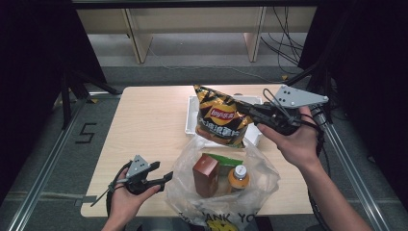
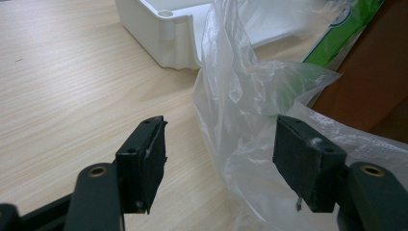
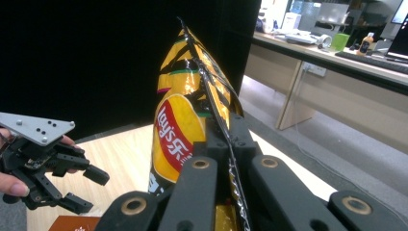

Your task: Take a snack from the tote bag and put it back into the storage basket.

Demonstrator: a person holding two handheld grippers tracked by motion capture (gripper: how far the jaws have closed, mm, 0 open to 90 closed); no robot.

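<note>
**Inspector:** Plastic first, from the left. Left gripper (image 1: 161, 179) sits low beside the clear, crinkled plastic carrier bag (image 2: 250, 120), jaws spread apart and holding nothing; one pad (image 2: 308, 161) appears to lie against the film.

**Assistant:** And inside the bag?

**Inspector:** A brown rectangular carton (image 1: 206, 174), a green flat packet (image 1: 226, 160) and an orange-capped bottle (image 1: 238, 177), upright. Behind stands a white moulded plastic tray (image 1: 191, 115).

**Assistant:** The item in hand?

**Inspector:** Yellow-and-black foil crisp packet (image 1: 221, 118), held aloft between tray and bag mouth. Right gripper (image 1: 250, 115) is clamped on its crimped side seam (image 3: 226, 139).

**Assistant:** Orientation?

**Inspector:** Long axis tilted, near upright; top seam points up and away from the person, bottom edge toward the bag.

**Assistant:** Risks?

**Inspector:** Thin seam grip; the packet may swing or slip. An unheld bag mouth could fold shut, so the packet catches the rim.
</note>
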